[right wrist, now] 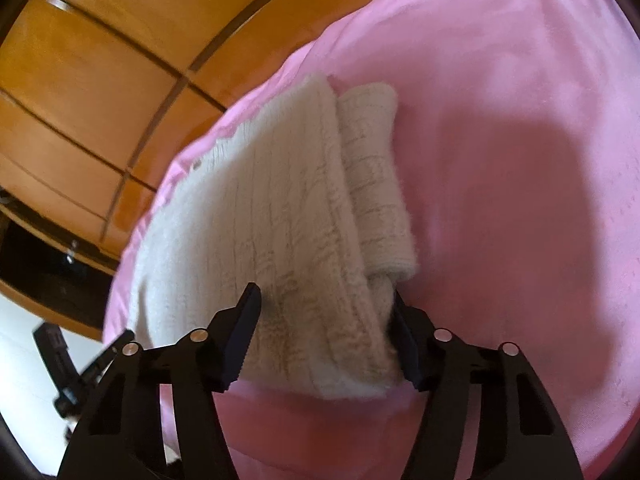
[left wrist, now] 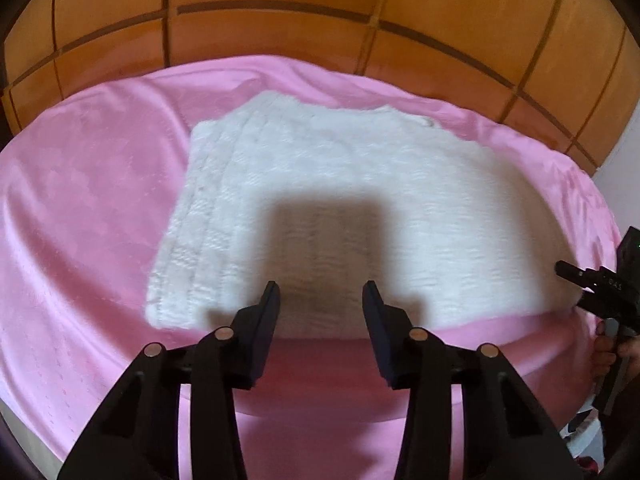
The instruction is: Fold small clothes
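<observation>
A white knitted garment (left wrist: 340,200) lies folded on a pink bedsheet (left wrist: 80,200). My left gripper (left wrist: 320,296) is open and empty, hovering just above the garment's near edge. The right gripper shows at the right edge of the left wrist view (left wrist: 576,280), at the garment's right end. In the right wrist view the right gripper (right wrist: 324,308) is open, its fingers standing on either side of the garment's near end (right wrist: 280,220), the right finger touching the knit. A folded layer (right wrist: 376,176) lies beside the top one.
A wooden headboard with dark grooves (left wrist: 320,8) rises behind the bed. The pink sheet (right wrist: 520,160) spreads wide to the right of the garment. The bed's near edge drops off below both grippers. The left gripper shows at lower left in the right wrist view (right wrist: 80,364).
</observation>
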Demonstrator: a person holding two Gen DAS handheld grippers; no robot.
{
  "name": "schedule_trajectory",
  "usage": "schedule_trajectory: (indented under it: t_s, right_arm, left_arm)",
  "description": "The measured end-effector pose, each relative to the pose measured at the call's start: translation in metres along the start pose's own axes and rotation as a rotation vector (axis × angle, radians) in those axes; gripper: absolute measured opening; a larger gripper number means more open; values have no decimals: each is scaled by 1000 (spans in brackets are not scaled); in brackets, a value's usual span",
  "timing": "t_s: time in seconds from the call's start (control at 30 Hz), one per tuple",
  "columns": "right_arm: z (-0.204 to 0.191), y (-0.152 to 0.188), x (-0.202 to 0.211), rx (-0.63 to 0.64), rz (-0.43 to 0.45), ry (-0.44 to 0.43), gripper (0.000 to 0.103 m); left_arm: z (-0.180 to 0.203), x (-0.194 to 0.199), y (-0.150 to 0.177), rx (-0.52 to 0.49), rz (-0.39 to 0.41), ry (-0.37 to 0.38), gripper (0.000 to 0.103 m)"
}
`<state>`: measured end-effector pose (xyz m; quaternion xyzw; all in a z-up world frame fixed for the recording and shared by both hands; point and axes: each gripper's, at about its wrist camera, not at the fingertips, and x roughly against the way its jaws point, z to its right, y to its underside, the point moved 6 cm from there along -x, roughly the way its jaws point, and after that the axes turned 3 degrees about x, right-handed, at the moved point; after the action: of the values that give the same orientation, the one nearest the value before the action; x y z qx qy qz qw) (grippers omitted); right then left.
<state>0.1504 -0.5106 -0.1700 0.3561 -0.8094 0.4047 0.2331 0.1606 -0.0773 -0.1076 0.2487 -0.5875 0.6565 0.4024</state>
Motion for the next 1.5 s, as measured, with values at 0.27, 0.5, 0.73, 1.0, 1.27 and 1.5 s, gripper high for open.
schedule_trajectory:
  t_s: [0.27,0.5,0.73,1.0,1.27,1.5]
  right_arm:
    - [-32,-5,2,107,-23,68,20]
    - [-76,-23,14,162,26,26,17]
    - [-186,-47,19,314,68,-117,15]
    - [-333,-25,-46,541,-33,-266,15]
    - [-369,49,-156,698,-239,-181,22]
    - [-345,51,-93,654,-169,-315,67]
  left_arm:
    - [-17,-16,1,75,-41,39,34]
    - [-22,-2,-7,89,-9,13,44]
    - [-52,19,-10,187,23,104,42]
    - [-102,35,-10,332,62,175,40]
    - [-137,44,-11,412,72,213,42]
    - [-130,44,-33,475,62,422,59]
